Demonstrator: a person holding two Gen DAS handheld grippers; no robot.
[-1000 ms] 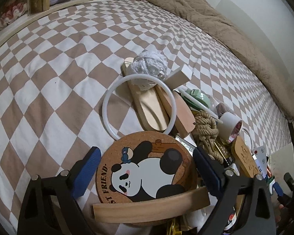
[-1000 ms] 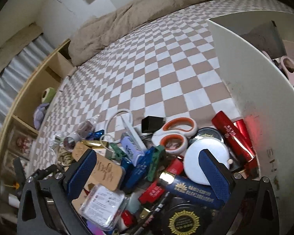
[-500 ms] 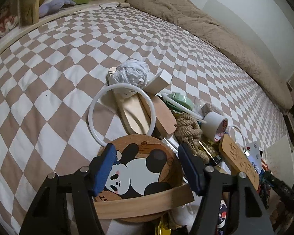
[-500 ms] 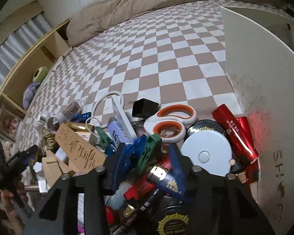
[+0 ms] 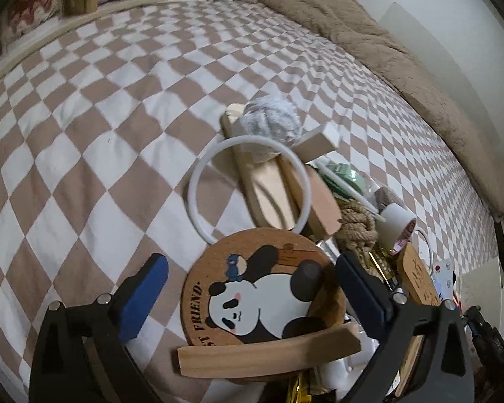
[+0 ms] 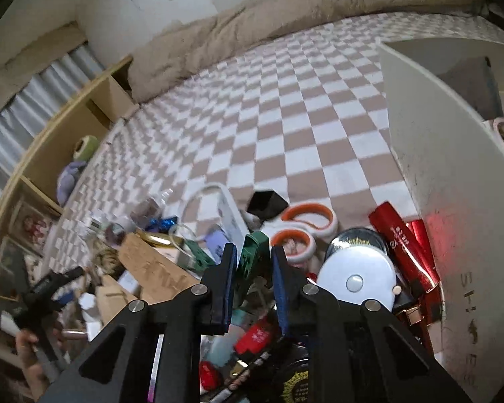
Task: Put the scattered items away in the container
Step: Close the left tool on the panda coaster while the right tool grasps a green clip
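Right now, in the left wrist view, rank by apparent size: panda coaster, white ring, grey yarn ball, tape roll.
1. Panda coaster, though it is nearest the camera.
2. White ring.
3. Grey yarn ball.
4. Tape roll, smallest.

The room is dim and warm-toned, with soft shadows and no hard glare except a red glow on the white container wall (image 6: 433, 221). Both views bend strongly toward dark corners, and the checkered bedcover (image 5: 84, 134) looks slightly smeared.
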